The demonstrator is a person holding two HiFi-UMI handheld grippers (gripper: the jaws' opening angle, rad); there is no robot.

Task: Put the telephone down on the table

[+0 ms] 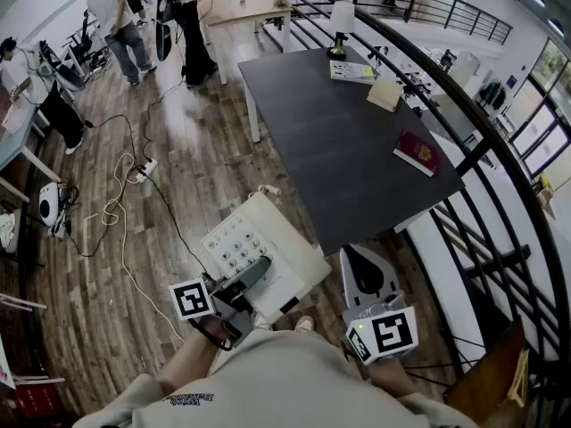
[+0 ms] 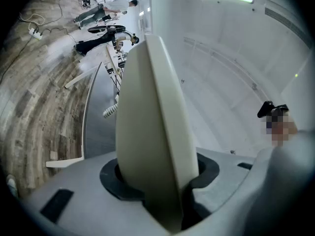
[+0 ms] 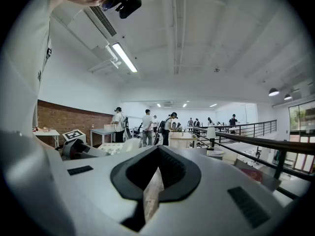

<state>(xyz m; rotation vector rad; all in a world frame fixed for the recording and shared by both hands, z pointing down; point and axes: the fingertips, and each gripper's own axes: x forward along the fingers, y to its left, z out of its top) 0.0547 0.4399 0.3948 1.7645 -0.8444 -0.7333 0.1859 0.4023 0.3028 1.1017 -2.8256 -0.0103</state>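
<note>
The telephone (image 1: 234,239) is clamped edgewise in the L gripper (image 1: 257,273) jaws and held just beside the table (image 1: 330,132) corner, prob. for carrying over it. The R gripper (image 1: 360,267) is kept clear, jaws pressed together w/ nothing btwn.

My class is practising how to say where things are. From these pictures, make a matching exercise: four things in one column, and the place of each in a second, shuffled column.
Things
1. telephone
2. red booklet
3. lamp
4. power strip

Places
a. on the wooden floor
b. standing at the far end of the table
c. gripped in the left tool, off the table
d. lying flat on the table, near its right edge

Pairs: 1-c, 2-d, 3-b, 4-a
</note>
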